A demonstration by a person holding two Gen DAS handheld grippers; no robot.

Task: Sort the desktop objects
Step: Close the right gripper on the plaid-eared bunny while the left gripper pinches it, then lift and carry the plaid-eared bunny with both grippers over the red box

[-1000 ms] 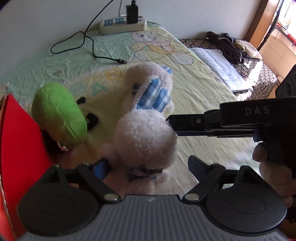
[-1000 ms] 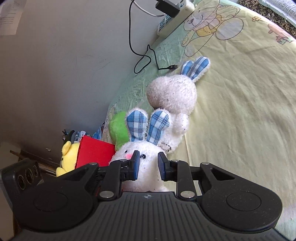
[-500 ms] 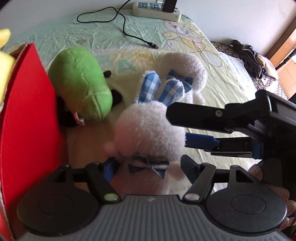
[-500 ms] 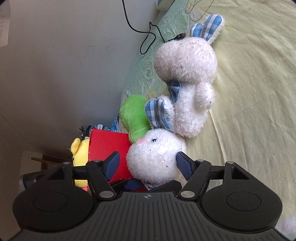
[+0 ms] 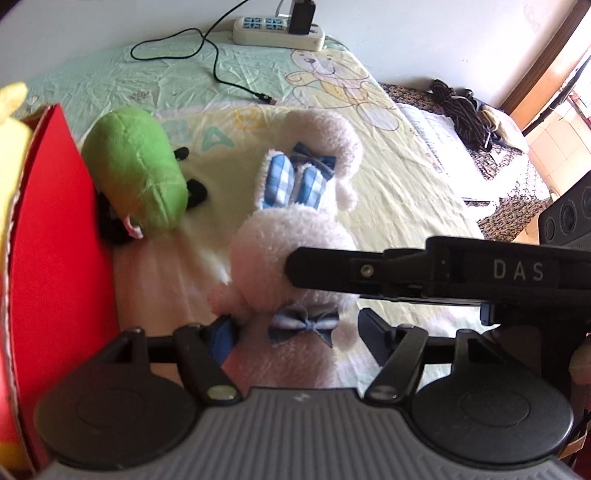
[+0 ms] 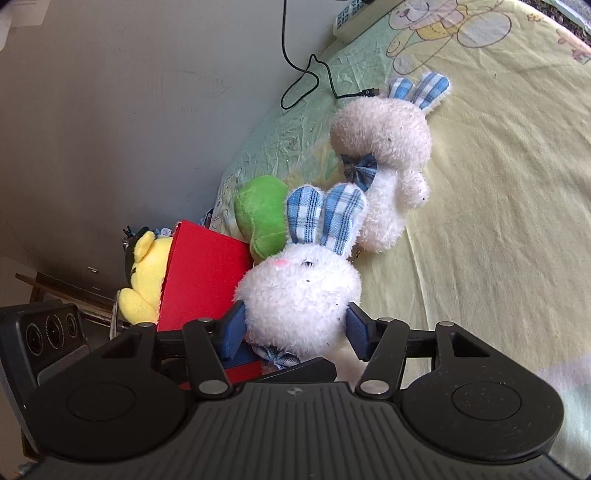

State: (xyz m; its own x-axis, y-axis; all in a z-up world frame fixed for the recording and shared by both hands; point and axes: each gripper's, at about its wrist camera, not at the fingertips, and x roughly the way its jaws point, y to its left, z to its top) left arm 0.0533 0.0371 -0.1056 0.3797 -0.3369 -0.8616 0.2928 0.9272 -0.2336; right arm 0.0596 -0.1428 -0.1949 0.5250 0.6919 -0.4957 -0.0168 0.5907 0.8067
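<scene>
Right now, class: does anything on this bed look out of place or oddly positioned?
Yes. The farther white bunny lies tipped over on the bedsheet, and a loose charging cable trails across the sheet from the power strip.

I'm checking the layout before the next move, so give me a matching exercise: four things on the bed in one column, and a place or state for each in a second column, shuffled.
Things:
1. near white rabbit
2. far white rabbit
3. green plush
4. yellow plush

Places:
A. behind the red box, by the wall
B. lying alone further up the sheet, with no tongs on it
C. against the red box, beside the near rabbit's ears
D. head between the right tongs, body between the left tongs

Pairs: 1-D, 2-B, 3-C, 4-A
</scene>
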